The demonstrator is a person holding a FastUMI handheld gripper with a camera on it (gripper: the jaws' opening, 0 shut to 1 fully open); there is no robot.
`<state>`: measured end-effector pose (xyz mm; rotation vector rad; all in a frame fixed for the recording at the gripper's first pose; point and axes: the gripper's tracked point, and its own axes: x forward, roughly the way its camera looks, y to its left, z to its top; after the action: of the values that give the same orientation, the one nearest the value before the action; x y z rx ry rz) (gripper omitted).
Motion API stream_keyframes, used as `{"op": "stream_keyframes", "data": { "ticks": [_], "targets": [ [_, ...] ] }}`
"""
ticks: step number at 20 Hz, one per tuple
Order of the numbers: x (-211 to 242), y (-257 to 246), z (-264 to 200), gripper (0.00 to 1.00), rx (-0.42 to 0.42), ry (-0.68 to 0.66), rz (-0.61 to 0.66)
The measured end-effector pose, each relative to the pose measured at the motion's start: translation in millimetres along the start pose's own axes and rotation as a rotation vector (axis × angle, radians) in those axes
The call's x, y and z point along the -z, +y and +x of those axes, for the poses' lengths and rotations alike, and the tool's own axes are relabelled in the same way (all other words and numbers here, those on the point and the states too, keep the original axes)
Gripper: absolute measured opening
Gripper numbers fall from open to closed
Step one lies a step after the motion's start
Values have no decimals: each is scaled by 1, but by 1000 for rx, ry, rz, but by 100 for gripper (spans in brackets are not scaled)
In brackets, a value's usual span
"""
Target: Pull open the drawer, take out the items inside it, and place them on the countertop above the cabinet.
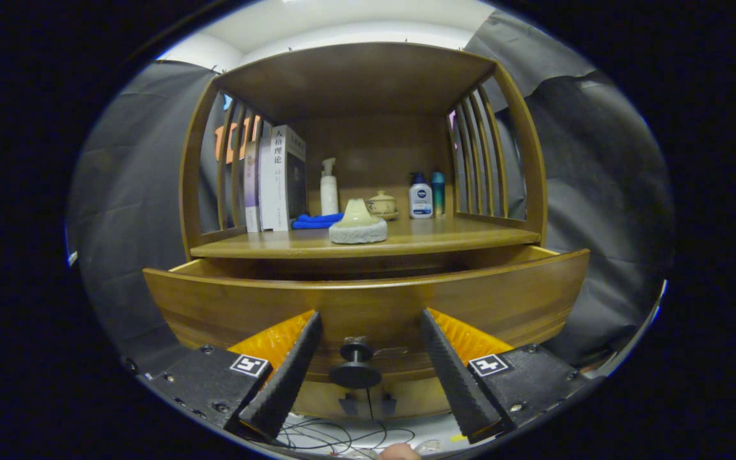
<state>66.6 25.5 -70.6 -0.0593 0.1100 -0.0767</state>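
Drawer (368,306) stands pulled partway out beneath the desk's (368,244) front edge, its knob (355,367) between your spread fingers (368,377), which grip nothing. The opening step looks done or nearly so; next, lift over the front and reach inside, where the contents are hidden.

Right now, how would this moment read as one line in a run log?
drawer: pulled open | gripper: jaws open, either side of knob, not gripping | countertop: sponge on it
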Motion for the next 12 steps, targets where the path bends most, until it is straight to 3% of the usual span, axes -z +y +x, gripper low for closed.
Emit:
{"op": "stream_keyframes", "data": {
  "ticks": [12],
  "targets": [
    [-7,1,44,99,3,11,-3]
  ]
}}
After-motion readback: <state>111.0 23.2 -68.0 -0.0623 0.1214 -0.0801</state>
